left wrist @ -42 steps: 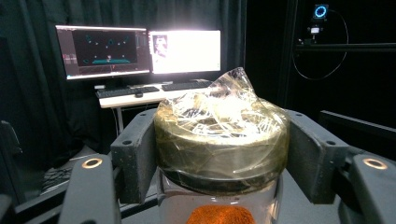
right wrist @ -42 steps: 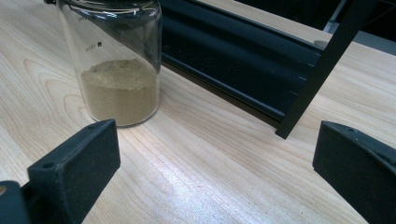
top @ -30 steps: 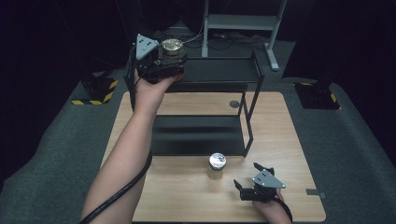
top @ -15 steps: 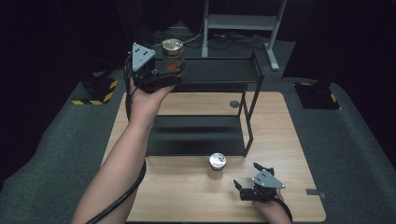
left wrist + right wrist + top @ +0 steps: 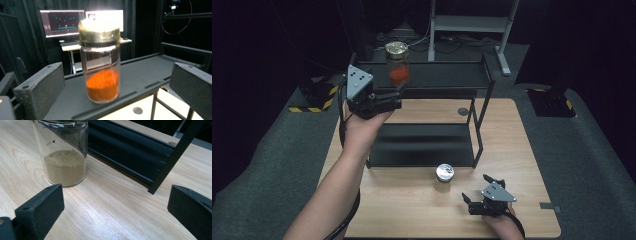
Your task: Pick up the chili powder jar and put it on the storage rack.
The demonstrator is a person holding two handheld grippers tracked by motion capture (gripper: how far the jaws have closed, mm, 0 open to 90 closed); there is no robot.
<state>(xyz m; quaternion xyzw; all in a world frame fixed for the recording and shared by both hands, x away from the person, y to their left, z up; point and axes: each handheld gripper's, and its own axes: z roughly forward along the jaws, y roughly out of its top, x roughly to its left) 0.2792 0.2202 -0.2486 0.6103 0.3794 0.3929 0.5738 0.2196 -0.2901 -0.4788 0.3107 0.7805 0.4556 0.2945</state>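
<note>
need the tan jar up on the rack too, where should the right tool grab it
Grip the tan jar on its straight glass wall, below the lid, coming in level from the right tool's side. It stands upright on the table, with bare table between them and the rack behind.

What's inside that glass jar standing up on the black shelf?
The jar holds orange-red powder filling roughly its bottom third; the rest looks empty. A metal lid closes the top. The jar's far side and the shelf directly beneath it are hidden.

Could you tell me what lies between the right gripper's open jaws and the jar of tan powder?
Only bare wooden tabletop separates the right gripper from the jar, per the right gripper view.
</note>
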